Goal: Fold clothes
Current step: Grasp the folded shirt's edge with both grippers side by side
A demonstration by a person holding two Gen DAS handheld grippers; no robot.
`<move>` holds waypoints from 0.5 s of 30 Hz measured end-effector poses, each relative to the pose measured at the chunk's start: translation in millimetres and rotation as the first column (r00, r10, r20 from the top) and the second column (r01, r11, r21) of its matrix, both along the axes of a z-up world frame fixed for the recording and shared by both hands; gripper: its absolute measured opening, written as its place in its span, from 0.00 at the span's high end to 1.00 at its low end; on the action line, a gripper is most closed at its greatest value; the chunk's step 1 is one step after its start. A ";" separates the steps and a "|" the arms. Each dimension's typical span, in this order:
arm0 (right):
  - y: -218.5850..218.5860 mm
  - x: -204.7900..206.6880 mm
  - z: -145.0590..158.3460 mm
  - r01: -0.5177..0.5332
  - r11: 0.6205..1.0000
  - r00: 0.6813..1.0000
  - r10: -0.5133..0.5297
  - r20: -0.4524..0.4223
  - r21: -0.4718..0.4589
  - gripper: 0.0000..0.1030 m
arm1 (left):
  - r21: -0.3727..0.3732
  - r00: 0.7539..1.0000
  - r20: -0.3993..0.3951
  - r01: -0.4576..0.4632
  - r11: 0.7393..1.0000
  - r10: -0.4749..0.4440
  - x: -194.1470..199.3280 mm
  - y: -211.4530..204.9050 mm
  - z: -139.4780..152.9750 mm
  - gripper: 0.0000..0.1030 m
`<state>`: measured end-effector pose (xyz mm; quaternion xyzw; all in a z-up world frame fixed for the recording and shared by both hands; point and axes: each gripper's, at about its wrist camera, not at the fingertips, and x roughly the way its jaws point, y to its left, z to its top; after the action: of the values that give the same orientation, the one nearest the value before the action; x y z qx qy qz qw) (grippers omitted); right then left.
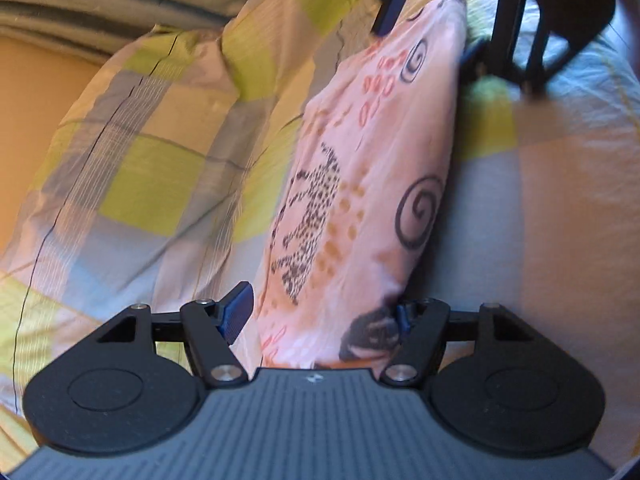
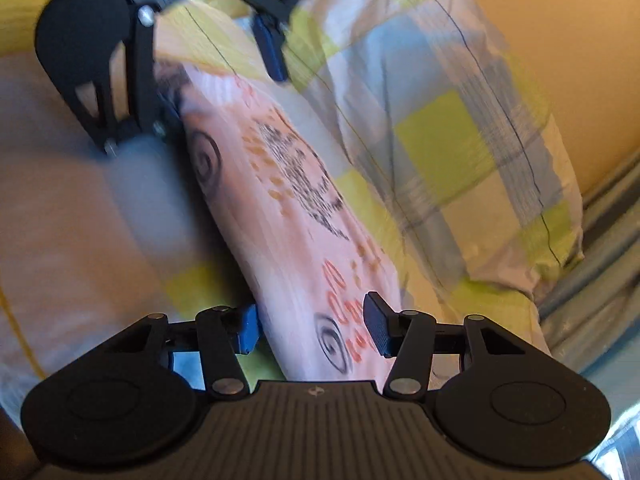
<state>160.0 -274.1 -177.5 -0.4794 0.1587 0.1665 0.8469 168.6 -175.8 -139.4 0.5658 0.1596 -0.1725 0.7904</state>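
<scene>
A pink printed garment [image 1: 360, 184] with black spirals, a spotted animal and red marks lies stretched as a long folded strip on the checked bedcover [image 1: 140, 168]. My left gripper [image 1: 320, 312] is open, with its blue pads on either side of the garment's near end. My right gripper [image 2: 314, 330] is open too, astride the opposite end [image 2: 304, 216]. Each gripper shows in the other's view, the right one at the far end [image 1: 424, 36] and the left one at the far end [image 2: 224, 80].
The bedcover [image 2: 440, 140] has green, grey and pale squares and is wrinkled. A raised checked fold or pillow runs beside the garment. An orange wall [image 2: 560, 40] and grey-blue striped fabric [image 1: 100, 4] lie beyond the bed.
</scene>
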 end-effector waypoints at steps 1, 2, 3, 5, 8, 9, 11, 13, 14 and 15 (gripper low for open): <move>-6.3 3.2 0.2 0.036 0.999 0.999 -0.036 -0.002 -0.003 0.50 | 0.010 1.000 0.005 0.006 1.000 -0.006 -2.4 -1.2 -1.2 0.38; -12.3 4.6 0.9 0.061 0.998 0.998 -0.061 -0.001 0.003 0.50 | 0.019 1.000 0.011 0.012 1.000 -0.012 -4.9 -2.5 -2.4 0.41; -15.4 5.1 0.9 0.074 0.997 0.997 -0.074 0.000 0.006 0.50 | 0.026 1.000 0.014 0.020 0.999 -0.020 -7.3 -4.3 -3.3 0.43; -14.8 2.1 -1.0 0.059 0.998 0.998 -0.059 0.008 -0.006 0.53 | 0.017 0.999 0.010 0.045 0.999 -0.045 -11.5 -11.5 -3.6 0.44; -5.2 -0.8 -5.2 0.007 0.999 1.000 -0.006 0.021 -0.052 0.64 | -0.006 0.998 0.000 0.058 0.998 -0.058 -10.2 -19.2 -5.6 0.46; -3.9 2.1 -5.2 0.004 0.999 1.000 -0.004 0.015 -0.050 0.66 | -0.013 0.998 -0.007 0.055 0.998 -0.055 -8.6 -19.3 -6.0 0.49; -1.5 7.9 -5.2 0.000 0.999 1.000 0.000 0.003 -0.045 0.70 | -0.037 0.999 -0.025 0.041 0.998 -0.042 -5.0 -18.5 -5.3 0.51; -2.4 11.7 -5.9 0.007 1.000 1.000 -0.007 -0.004 -0.026 0.73 | -0.054 0.999 -0.041 0.032 0.998 -0.034 -1.7 -17.4 -4.4 0.55; -2.0 11.3 -6.9 0.005 1.000 1.000 -0.005 -0.004 -0.025 0.74 | -0.056 0.998 -0.045 0.032 0.998 -0.034 -1.3 -17.1 -4.6 0.56; -1.5 11.6 -8.6 0.000 1.000 1.000 0.000 -0.001 -0.030 0.75 | -0.059 0.998 -0.048 0.032 0.998 -0.035 -1.0 -16.8 -4.8 0.59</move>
<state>171.6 -275.6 -186.1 -0.4921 0.1618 0.1644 0.8394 167.7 -192.5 -144.2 0.5408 0.1642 -0.2039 0.7994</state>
